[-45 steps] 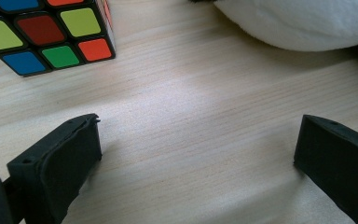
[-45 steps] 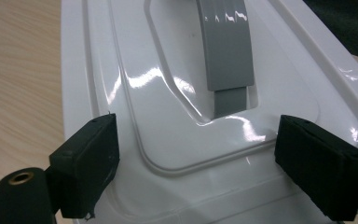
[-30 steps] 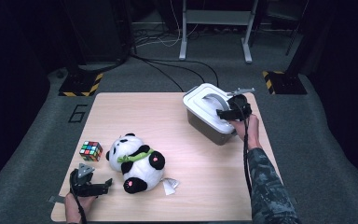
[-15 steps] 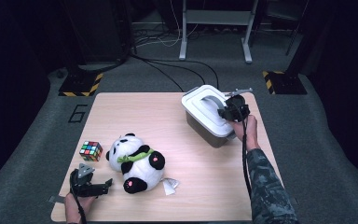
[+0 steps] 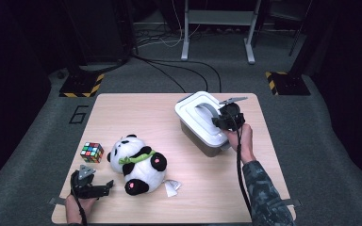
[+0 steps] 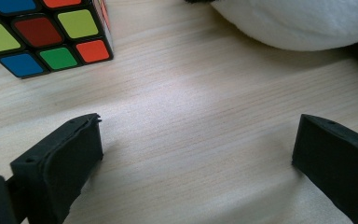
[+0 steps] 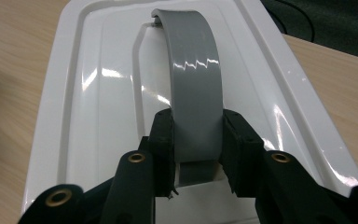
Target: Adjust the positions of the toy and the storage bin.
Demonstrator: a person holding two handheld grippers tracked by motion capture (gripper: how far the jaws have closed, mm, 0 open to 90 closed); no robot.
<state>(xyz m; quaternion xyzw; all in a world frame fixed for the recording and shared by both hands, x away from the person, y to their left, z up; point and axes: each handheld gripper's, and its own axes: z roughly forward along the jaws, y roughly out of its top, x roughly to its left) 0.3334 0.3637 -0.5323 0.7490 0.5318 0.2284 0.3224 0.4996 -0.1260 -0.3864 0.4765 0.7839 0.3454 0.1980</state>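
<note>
Already clamped right tongs (image 7: 196,140) across grey arched handle (image 7: 193,88) of white lidded bin (image 5: 202,123) at tabletop (image 5: 136,108) right side, judged rigid, glossy, slippery, likely light; left tongs (image 6: 198,149) gaped wide, empty.

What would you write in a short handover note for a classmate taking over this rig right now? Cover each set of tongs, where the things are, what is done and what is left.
Right tongs: shut on the grey handle of the white box lid; the jaws have just closed on it.
Left tongs: open, resting on the table at its near left corner, holding nothing.
Things: the box stands at the far right; the panda toy lies beside the colour cube at the near left.
Done: handle gripped.
Left: the lid is still on the box; probably lift it off next.
</note>
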